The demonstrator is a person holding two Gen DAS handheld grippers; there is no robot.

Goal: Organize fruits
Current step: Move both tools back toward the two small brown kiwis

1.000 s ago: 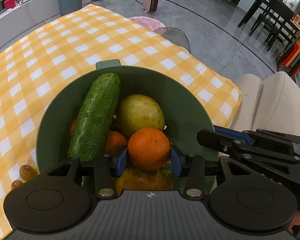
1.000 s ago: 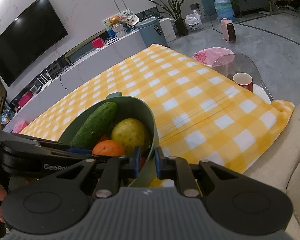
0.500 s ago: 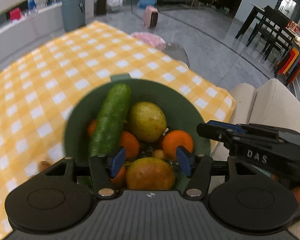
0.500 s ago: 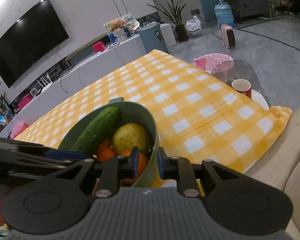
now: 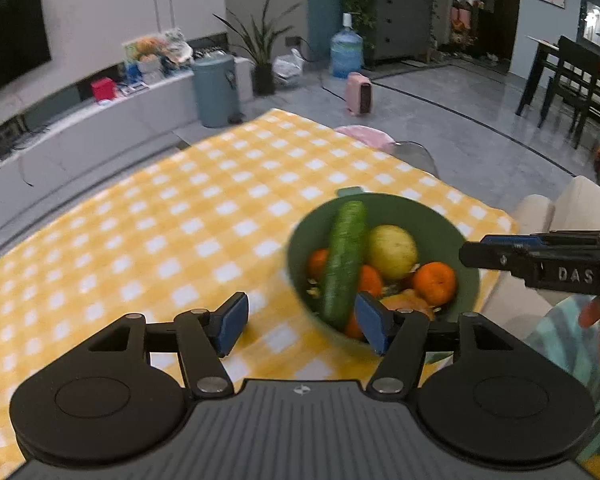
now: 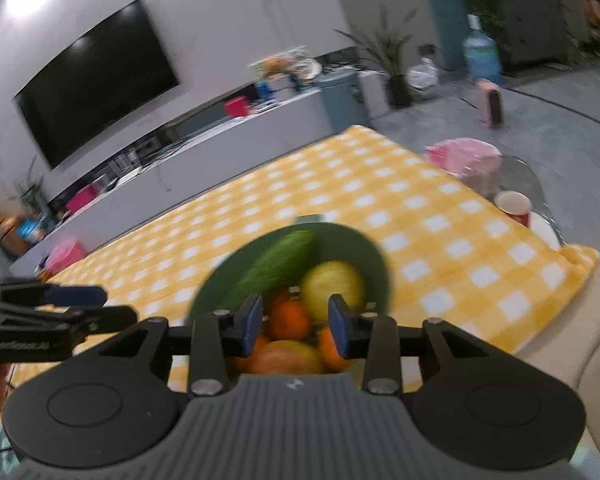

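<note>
A green bowl [image 5: 456, 236] stands on the yellow checked cloth near its front right corner. It holds a cucumber [image 5: 344, 260], a yellow-green round fruit [image 5: 392, 250], several oranges [image 5: 434, 282] and a brownish fruit at the front. My left gripper [image 5: 302, 330] is open and empty, held above the cloth just left of the bowl. My right gripper [image 6: 296, 326] is open and empty, raised above the bowl's [image 6: 364, 246] near rim, over the oranges [image 6: 288, 320]. The right gripper also shows at the right edge of the left wrist view [image 5: 540, 260].
The checked cloth [image 5: 160, 240] covers a low table. A red paper cup [image 6: 514, 206] and a white plate stand on a glass side table by the far right corner. A beige sofa [image 5: 548, 216] lies to the right. A TV wall and a low cabinet run behind.
My left gripper let go of the orange, which now lies in the bowl, then opened wide and drew back to the left. My right gripper released the bowl's rim, opened and lifted.
</note>
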